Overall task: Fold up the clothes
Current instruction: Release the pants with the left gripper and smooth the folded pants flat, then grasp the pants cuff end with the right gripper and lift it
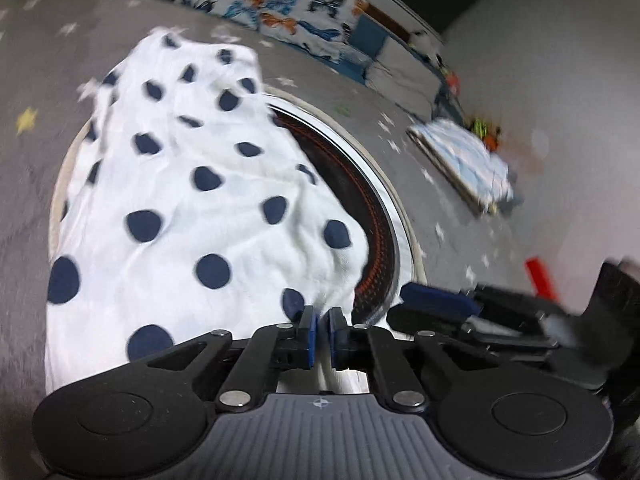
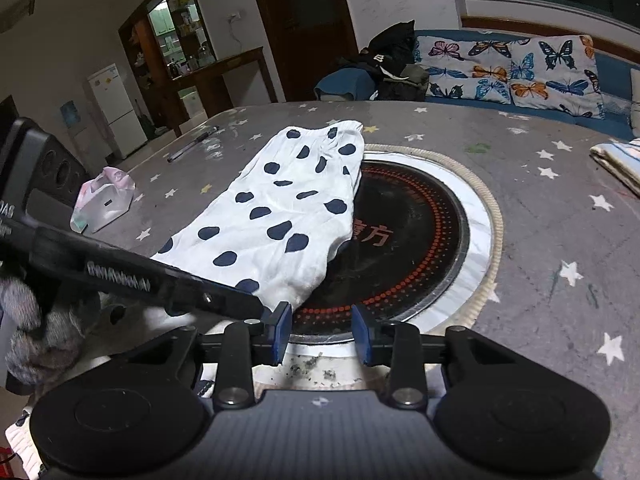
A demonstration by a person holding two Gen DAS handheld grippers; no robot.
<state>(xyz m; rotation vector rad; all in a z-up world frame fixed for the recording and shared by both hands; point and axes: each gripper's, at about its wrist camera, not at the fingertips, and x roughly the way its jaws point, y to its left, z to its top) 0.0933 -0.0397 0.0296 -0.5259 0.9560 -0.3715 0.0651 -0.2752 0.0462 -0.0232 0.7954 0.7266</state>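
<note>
A white garment with dark blue dots (image 1: 192, 208) lies on the grey star-patterned table (image 1: 32, 168), partly over a round black hotplate (image 1: 360, 200). My left gripper (image 1: 323, 320) is shut on the garment's near edge. In the right wrist view the same garment (image 2: 280, 216) stretches away from me and its near corner lies by the left finger. My right gripper (image 2: 321, 330) is open and empty, just in front of the hotplate (image 2: 404, 240). The left gripper's arm (image 2: 132, 276) crosses at the left. The right gripper also shows in the left wrist view (image 1: 440, 300).
A folded light blue cloth (image 1: 464, 160) lies at the table's right, also in the right wrist view (image 2: 616, 160). A small plastic bag (image 2: 102, 204) and a pen (image 2: 192, 144) lie at the left. A sofa with butterfly cushions (image 2: 504, 68) stands behind.
</note>
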